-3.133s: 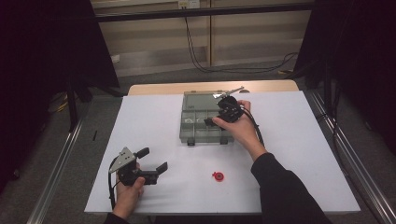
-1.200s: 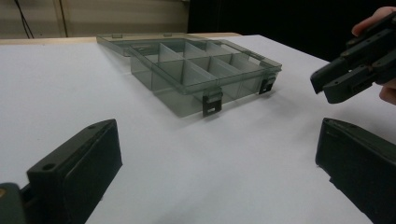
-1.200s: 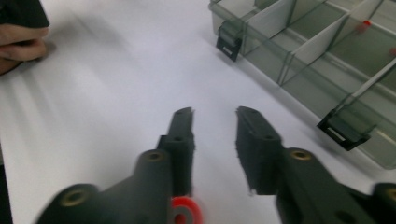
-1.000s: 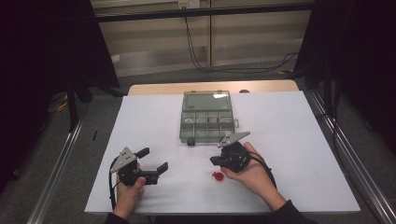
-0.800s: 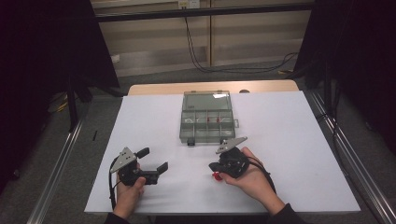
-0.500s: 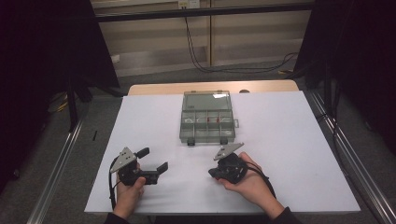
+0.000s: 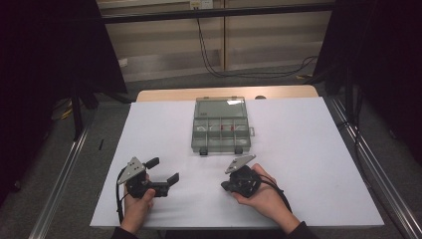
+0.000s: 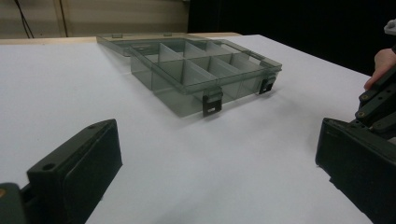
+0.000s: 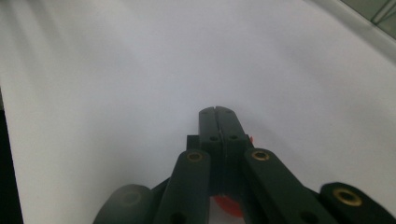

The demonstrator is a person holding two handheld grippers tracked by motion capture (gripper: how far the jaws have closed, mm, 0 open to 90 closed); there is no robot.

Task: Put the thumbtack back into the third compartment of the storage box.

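One clear compartment box (image 7: 220, 125), far centre, lid open, something red inside one cell. Left gripper (image 7: 163, 174) wide; right gripper (image 9: 218, 114) closed, possibly pinching one red piece (image 9: 226, 205).

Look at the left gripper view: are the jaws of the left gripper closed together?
No, the left gripper has its two black jaws standing far apart, with bare white table between them.

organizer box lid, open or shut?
Open. The box has its lid folded back flat on the table, and the dividers are uncovered in the left gripper view.
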